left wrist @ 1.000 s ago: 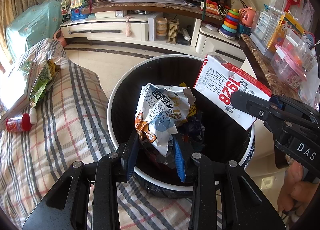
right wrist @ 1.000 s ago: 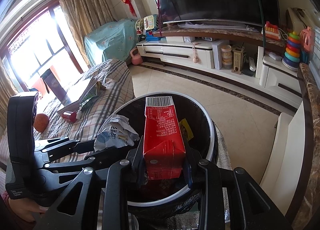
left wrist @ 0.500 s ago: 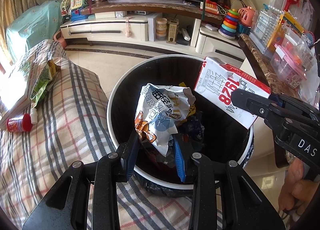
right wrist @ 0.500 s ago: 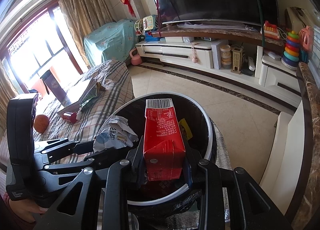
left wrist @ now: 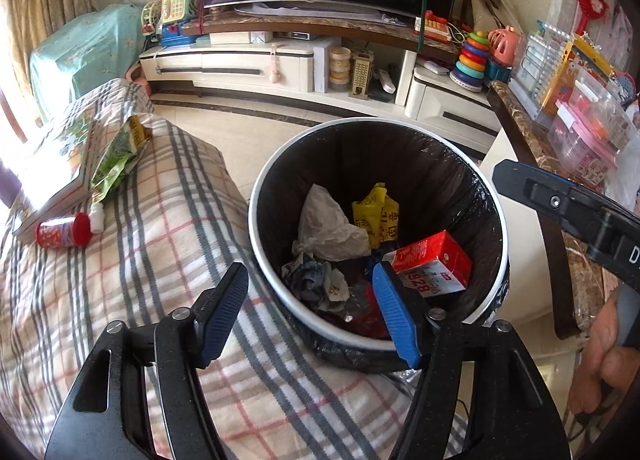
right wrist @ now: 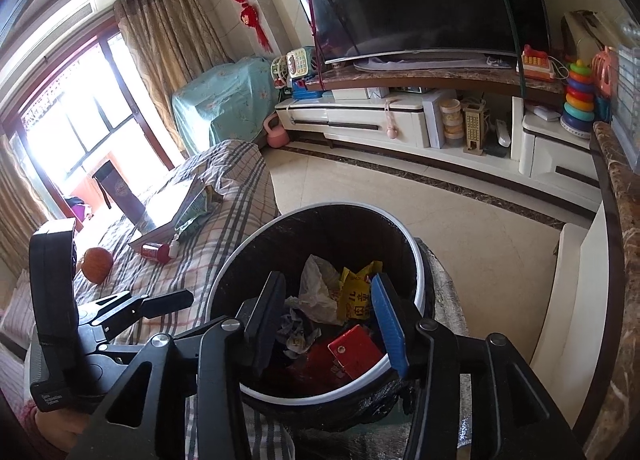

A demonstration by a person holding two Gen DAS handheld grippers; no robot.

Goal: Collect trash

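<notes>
Your trash bin [left wrist: 256,195] stands beside the plaid-covered sofa [left wrist: 120,280], lined with a black bag, and it holds a fair pile. The red carton [left wrist: 434,268] lies on its side at the near right of the heap, with a crumpled snack bag [left wrist: 316,284] beside it, a grey plastic bag [left wrist: 328,223] behind that, and a yellow wrapper [left wrist: 378,215] toward the back. All of it sits well below the rim.

Your left gripper [left wrist: 312,308] hangs over the near edge of the bin with its blue-padded fingers spread wide and nothing between them. Your right gripper [right wrist: 328,316] is poised directly above the bin mouth, its jaws likewise apart and empty; through them you look straight down onto the carton [right wrist: 354,352] and wrapper [right wrist: 356,296].

So the drop looks done for both hands, judging by where those pieces lie. What seems left is on the sofa: a green snack packet [left wrist: 118,155] resting against a book [left wrist: 52,163], and a small red-capped bottle [left wrist: 64,232] lying on its side just in front. The packet reads as trash; whether the bottle is meant for the bin, you cannot tell from here. An orange ball [right wrist: 96,266] lies farther along the sofa and does not look like rubbish.
</notes>
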